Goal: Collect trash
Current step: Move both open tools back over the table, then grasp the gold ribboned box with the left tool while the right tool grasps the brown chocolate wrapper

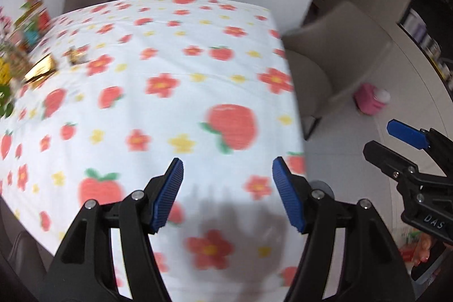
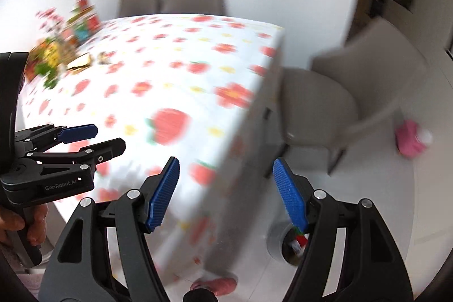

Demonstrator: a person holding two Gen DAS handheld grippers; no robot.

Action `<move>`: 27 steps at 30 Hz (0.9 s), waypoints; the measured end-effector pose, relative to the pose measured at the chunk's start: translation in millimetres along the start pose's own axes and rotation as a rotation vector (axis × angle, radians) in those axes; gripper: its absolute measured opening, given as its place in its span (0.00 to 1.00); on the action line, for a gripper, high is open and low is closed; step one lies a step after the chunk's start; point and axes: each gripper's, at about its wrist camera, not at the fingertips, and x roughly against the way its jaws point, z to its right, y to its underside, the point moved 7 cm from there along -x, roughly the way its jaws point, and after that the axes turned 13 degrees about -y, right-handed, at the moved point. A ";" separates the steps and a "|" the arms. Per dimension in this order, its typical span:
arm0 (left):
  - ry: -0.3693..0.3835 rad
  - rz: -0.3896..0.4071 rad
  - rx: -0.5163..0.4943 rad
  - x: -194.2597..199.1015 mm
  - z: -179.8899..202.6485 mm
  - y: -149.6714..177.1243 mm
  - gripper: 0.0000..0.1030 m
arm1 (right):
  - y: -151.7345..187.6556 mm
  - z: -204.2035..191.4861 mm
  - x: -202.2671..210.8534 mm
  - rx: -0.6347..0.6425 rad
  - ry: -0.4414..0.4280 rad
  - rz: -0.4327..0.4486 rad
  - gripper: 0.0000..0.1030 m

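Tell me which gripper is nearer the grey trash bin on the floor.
Right. The right gripper hangs past the table edge, the trash bin just below it. The left gripper is over the tablecloth, farther away.

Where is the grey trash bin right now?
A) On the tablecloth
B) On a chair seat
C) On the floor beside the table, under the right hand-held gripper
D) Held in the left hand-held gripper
C: the grey bin sits on the floor beside the table, just below the open right hand-held gripper.
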 end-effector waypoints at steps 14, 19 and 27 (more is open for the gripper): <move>-0.167 -0.024 0.172 -27.2 -277.3 -30.5 0.65 | -114.6 -221.3 -147.9 0.138 -0.167 -0.038 0.65; -0.213 -0.014 0.214 -38.0 -344.7 -45.6 0.65 | -143.9 -267.6 -183.9 0.192 -0.195 -0.058 0.65; -0.238 0.028 0.224 -68.0 -403.2 -96.0 0.65 | -201.5 -293.7 -231.1 0.265 -0.207 -0.067 0.65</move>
